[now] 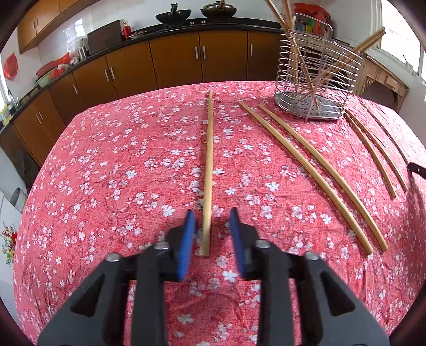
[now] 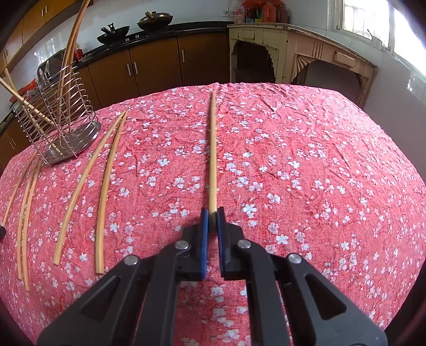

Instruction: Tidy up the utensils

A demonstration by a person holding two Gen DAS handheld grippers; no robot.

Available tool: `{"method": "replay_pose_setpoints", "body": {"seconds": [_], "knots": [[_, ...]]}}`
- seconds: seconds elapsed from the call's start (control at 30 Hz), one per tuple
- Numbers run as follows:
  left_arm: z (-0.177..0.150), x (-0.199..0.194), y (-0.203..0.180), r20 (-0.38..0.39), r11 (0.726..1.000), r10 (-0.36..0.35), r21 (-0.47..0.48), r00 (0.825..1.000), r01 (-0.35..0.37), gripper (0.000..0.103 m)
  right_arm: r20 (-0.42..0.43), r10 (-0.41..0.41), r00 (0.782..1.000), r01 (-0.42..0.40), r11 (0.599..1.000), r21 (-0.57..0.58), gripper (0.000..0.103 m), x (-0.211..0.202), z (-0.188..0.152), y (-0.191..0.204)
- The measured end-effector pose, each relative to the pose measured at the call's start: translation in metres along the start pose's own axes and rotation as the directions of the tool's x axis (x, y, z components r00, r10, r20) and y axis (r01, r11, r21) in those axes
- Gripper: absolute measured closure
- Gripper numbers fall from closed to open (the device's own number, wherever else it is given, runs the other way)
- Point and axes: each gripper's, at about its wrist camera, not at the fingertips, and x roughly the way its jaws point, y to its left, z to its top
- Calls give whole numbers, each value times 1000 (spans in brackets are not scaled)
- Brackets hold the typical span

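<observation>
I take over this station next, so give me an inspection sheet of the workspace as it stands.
Surface: table under red floral tablecloth, wrinkled.
Job's things: wire metal utensil holder upright with several wooden chopsticks leaning inside; more loose wooden chopsticks lying on the cloth beside it.
Clutter: nothing seen.
Grippers: right tongs shut on one wooden chopstick; left tongs astride another chopstick, pads not pressing it.
Cables: nothing seen.
Surroundings: brown kitchen cabinets, two dark woks on the counter, pale old wooden sideboard, window.

No text, label, brand or number could be read in either view; the coloured packages on the far shelf were too blurred to make out.
</observation>
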Motion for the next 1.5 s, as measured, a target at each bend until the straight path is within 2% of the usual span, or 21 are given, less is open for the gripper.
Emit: {"method": "replay_pose_setpoints", "body": {"seconds": [0.1, 0.17, 0.3, 0.43, 0.57, 0.7, 0.83, 0.93, 1.03, 1.23, 1.5], "knots": [[0, 0, -7, 1, 1000, 10, 20, 1000, -10, 94, 4, 1, 1000, -1, 1000, 5, 96, -1, 0, -1], [-1, 0, -9, 0, 1000, 15, 19, 1000, -15, 95, 25, -1, 1000, 1, 1000, 17, 96, -5, -1, -4], [-2, -5, -1, 8, 999, -33, -30, 999, 33, 96, 84, -15, 996, 15, 1000, -6, 96, -21, -5, -3], [1, -24, 3, 68, 998, -39, -42, 997, 42, 96, 157, -17, 988, 19, 1000, -8, 96, -45, -4, -5], [8, -52, 5, 153, 998, -31, -43, 988, 38, 96, 245, -10, 970, 12, 1000, -7, 96, -75, 1, -7], [23, -82, 7, 245, 997, -28, -59, 969, 43, 96, 345, 1, 939, 6, 1000, -18, 96, -106, 15, -2], [42, -113, 10, 355, 996, -11, -81, 935, 43, 96, 420, 18, 907, -9, 1000, -24, 96, -131, 29, 1], [56, -128, 11, 409, 995, 7, -91, 912, 33, 96, 469, 26, 883, -15, 1000, -27, 96, -146, 42, 3], [70, -136, 12, 441, 995, 27, -102, 897, 20, 96, 503, 36, 864, -27, 999, -25, 96, -155, 54, 2], [92, -144, 13, 478, 992, 48, -123, 877, 13, 96, 555, 46, 831, -42, 999, -19, 96, -173, 77, 8], [101, -153, 9, 500, 992, 54, -129, 864, 12, 96, 575, 71, 815, -70, 997, -25, 96, -189, 93, 11]]}}
